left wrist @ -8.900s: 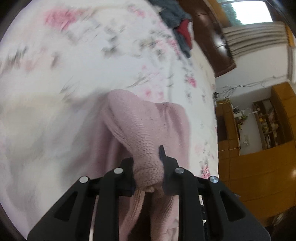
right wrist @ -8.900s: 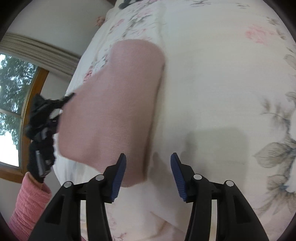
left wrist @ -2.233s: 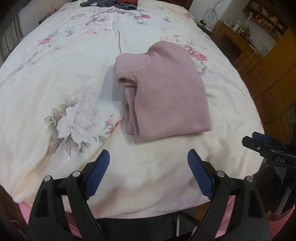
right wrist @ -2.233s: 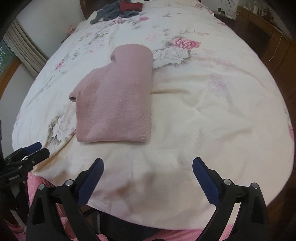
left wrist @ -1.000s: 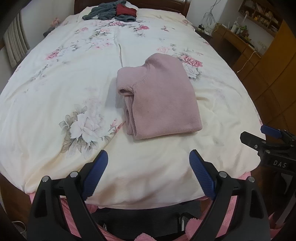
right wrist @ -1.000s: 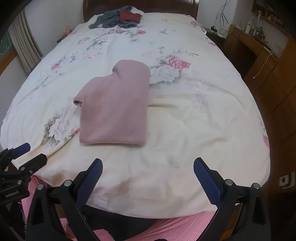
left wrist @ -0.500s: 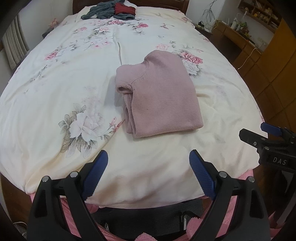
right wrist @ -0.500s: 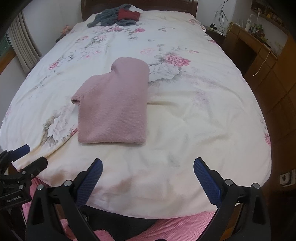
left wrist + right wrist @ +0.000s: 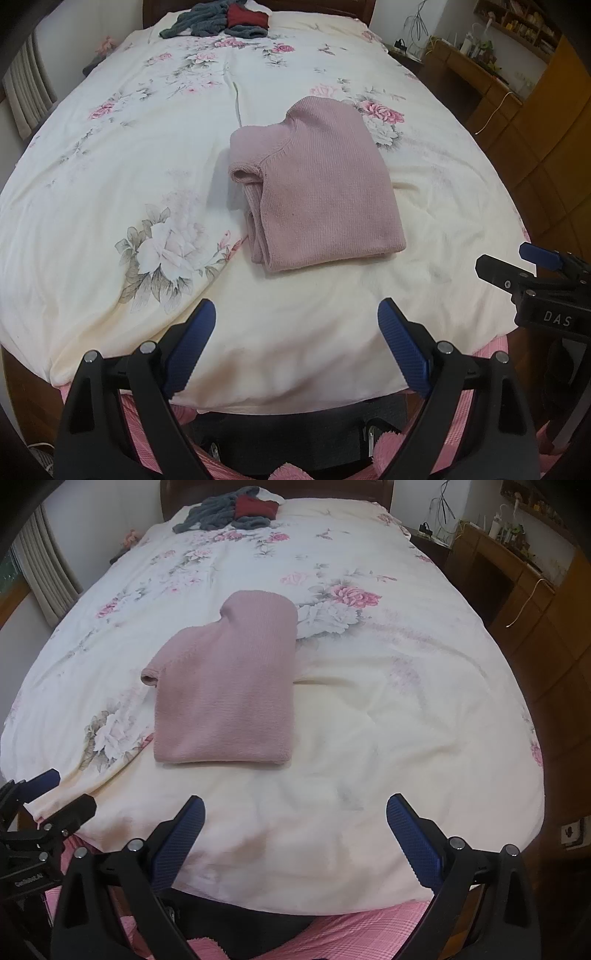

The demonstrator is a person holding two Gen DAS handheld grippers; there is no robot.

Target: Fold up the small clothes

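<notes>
at the far left a ribbed curtain (image 9: 27, 98) hung by the wall, beside the bed (image 9: 110, 184) with its cream, flower-printed cover. you held your left gripper (image 9: 295, 343) low over the near edge of the bed, its blue-padded fingers (image 9: 190, 343) spread wide and gripping nothing. ahead of it, near the middle of the bed, the pink knit sweater (image 9: 317, 184) lay folded into a rough rectangle, flat on the cover, with one rolled cuff (image 9: 243, 173) poking out on its left side. it sat well apart from both grippers. far back at the head of the bed, a heap of grey and dark red clothes (image 9: 221, 22) rested on the cover. your right gripper (image 9: 295, 834) also hung over the near edge, to the right of the left one, its fingers (image 9: 413, 834) likewise spread wide with nothing between them; in the left wrist view its black body with blue tips showed at the right edge. beneath both grippers you could see pink checked fabric (image 9: 351, 930) at the foot of the bed. to the right of the bed stood wooden furniture (image 9: 535, 122) with a cluttered shelf above it.
</notes>
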